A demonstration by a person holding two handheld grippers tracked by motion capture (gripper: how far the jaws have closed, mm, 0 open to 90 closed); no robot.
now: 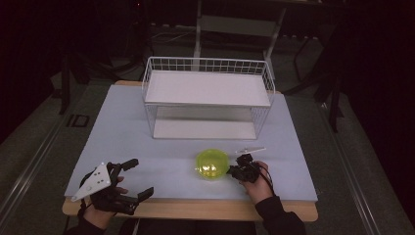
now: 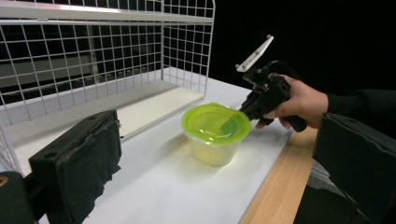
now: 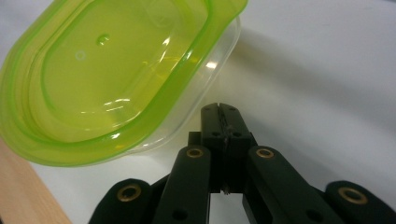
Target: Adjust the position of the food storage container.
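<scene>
Sitting upright, clear round container under translucent green lid.

One clear container sits on the table, and it wears one yellow-green lid. There is one white wire rack, with two shelf levels inside it (one upper board and one lower board). Two hand-held grippers are in play, the left gripper and the right gripper, each with two black jaws, and two hands hold them, one hand to each.
</scene>
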